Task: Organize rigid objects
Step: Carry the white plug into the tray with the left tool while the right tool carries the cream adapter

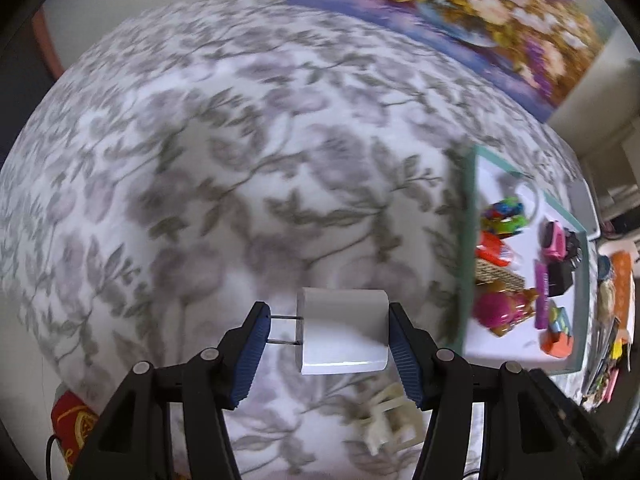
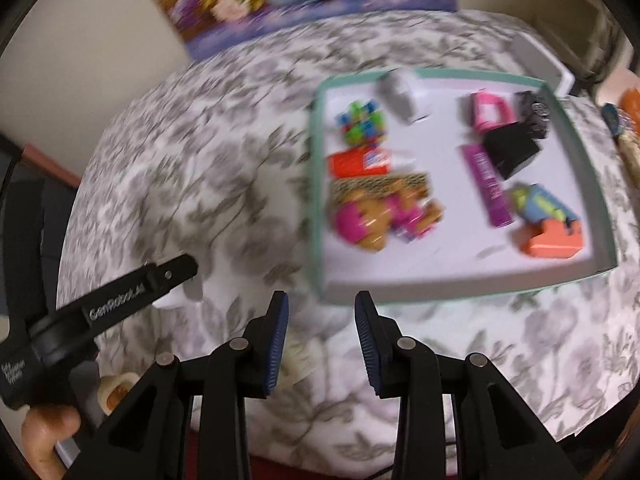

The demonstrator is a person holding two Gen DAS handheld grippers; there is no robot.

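Note:
A white plug-in charger (image 1: 344, 332) with two metal prongs sits crosswise between the blue pads of my left gripper (image 1: 328, 316), which is shut on it above the floral cloth. The prongs point at the left pad. In the right wrist view that gripper (image 2: 132, 288) shows at the left, with the charger (image 2: 182, 296) white at its tip. My right gripper (image 2: 322, 304) is open and holds nothing, just before the near rim of the teal tray (image 2: 316, 200). The tray (image 1: 466, 240) holds several small things: a coloured cube puzzle (image 2: 360, 122), an orange box (image 2: 356, 162), a pink doll toy (image 2: 376, 216), a purple tube (image 2: 486, 184).
A cream plastic piece (image 1: 388, 420) lies on the cloth under my left gripper. A red pouch (image 1: 72, 424) is at the table's lower left edge. A flower painting (image 1: 460, 12) leans at the back. Cluttered items (image 1: 616, 300) lie right of the tray. A hand (image 2: 44, 436) grips the left tool.

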